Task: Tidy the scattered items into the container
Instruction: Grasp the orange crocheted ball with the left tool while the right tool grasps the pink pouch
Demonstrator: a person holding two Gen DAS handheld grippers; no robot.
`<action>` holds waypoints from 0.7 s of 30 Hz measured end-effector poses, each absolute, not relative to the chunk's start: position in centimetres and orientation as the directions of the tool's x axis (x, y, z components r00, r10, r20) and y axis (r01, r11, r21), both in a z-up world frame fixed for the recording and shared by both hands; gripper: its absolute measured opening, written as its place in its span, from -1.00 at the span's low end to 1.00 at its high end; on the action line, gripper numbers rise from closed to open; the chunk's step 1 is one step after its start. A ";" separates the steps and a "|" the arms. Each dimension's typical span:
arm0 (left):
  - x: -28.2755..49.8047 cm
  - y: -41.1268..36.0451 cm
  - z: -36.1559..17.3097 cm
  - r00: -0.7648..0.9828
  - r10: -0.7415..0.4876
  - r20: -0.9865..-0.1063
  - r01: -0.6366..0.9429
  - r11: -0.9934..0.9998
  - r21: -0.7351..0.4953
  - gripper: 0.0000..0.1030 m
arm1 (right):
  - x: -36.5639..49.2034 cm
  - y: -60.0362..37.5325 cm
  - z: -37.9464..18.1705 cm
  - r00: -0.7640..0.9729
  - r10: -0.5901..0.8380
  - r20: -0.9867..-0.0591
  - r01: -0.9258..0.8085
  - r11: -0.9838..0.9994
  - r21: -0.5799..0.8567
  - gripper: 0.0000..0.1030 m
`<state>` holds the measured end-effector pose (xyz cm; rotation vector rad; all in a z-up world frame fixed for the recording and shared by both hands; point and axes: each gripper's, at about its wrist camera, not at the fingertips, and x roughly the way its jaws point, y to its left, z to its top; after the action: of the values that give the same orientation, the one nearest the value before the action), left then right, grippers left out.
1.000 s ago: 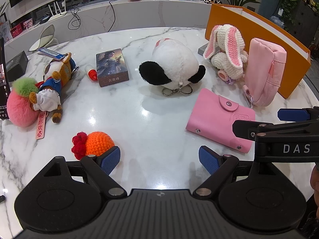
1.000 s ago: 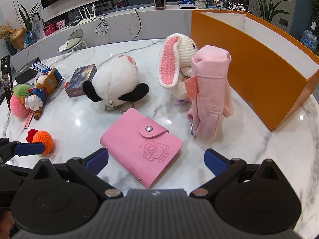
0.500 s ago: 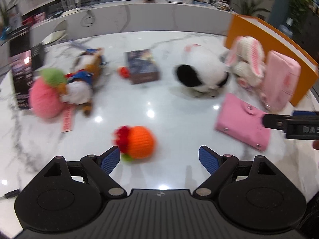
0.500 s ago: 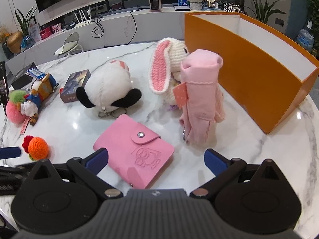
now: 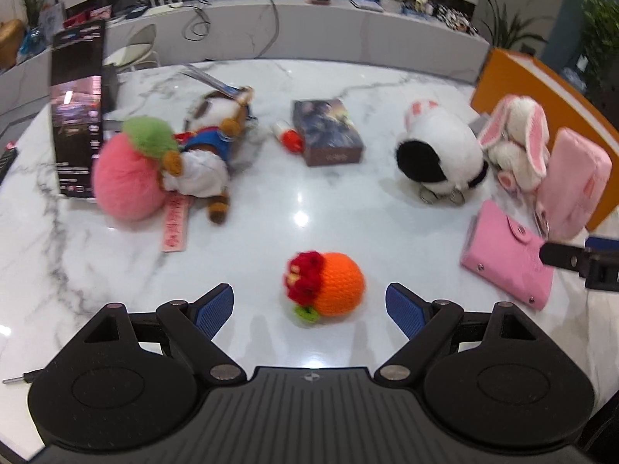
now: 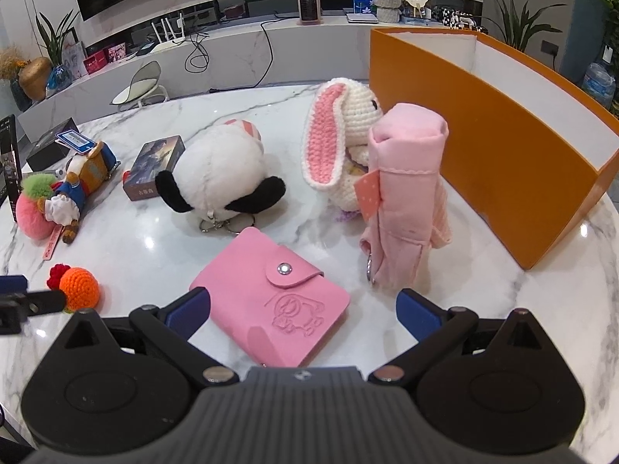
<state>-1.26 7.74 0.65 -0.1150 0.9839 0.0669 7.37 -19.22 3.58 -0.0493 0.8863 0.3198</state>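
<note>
While both tools hang spread wide, nothing is gripped.
Left tool (image 5: 309,305) frames the orange crochet ball (image 5: 327,288) just ahead; right tool (image 6: 301,307) straddles the pink card wallet (image 6: 271,301), orange container (image 6: 503,162) far right on the worktop (image 6: 503,309).

**Marble table strewn with soft toys and pink cases**

A white marble table (image 6: 561,309) with grey veins carries everything. An orange container (image 6: 503,147) stands at its right side. Just beside it a pink pouch (image 6: 406,201) stands upright, a crocheted rabbit (image 6: 340,143) right behind. A pink snap wallet (image 6: 271,301) lies flat in front. A black-and-white plush (image 6: 220,178), a card box (image 6: 154,166), a dressed doll (image 5: 209,150) against a pink pompom (image 5: 123,181), and an orange crocheted ball (image 5: 329,286) lie farther left.
</note>
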 end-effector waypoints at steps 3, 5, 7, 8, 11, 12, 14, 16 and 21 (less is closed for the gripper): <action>-0.8 7.0 0.0 0.547 -0.009 -0.837 -0.093 0.993 -0.071 0.97 | 7.3 -19.5 3.8 0.602 0.249 -0.758 -0.294 0.953 0.079 1.00; -0.4 6.8 -0.6 0.546 -0.004 -0.838 -0.094 0.993 -0.066 0.97 | 7.4 -19.9 3.9 0.619 0.235 -0.749 -0.283 0.957 0.066 1.00; -0.1 6.8 -1.2 0.550 -0.001 -0.835 -0.096 0.993 -0.064 0.97 | 7.6 -20.5 4.0 0.638 0.214 -0.740 -0.264 0.963 0.052 1.00; 0.0 6.8 -1.5 0.555 -0.002 -0.832 -0.095 0.993 -0.066 0.97 | 7.7 -20.7 4.1 0.647 0.202 -0.736 -0.252 0.967 0.044 1.00; 0.4 7.0 -2.0 0.553 -0.002 -0.833 -0.101 0.992 -0.069 0.97 | 8.2 -21.4 4.2 0.680 0.169 -0.713 -0.219 0.976 0.023 1.00; 0.5 7.2 -2.2 0.555 -0.005 -0.832 -0.105 0.992 -0.076 0.97 | 8.3 -21.5 4.4 0.694 0.159 -0.702 -0.210 0.978 0.014 1.00; 0.6 7.4 -2.3 0.563 -0.011 -0.827 -0.112 0.990 -0.089 0.97 | 8.6 -21.7 4.6 0.720 0.143 -0.679 -0.193 0.981 0.001 1.00; 0.8 7.5 -2.5 0.565 -0.011 -0.825 -0.115 0.989 -0.092 0.97 | 9.0 -21.8 4.7 0.729 0.138 -0.670 -0.188 0.982 -0.003 1.00; 1.4 7.0 -2.8 0.556 0.016 -0.831 -0.109 0.993 -0.053 0.97 | 9.8 -21.7 4.4 0.723 0.146 -0.676 -0.197 0.980 0.000 0.99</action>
<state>1.44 7.03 -2.79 -0.1026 0.9795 0.0742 9.78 -21.72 4.41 -0.0738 0.7393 0.1895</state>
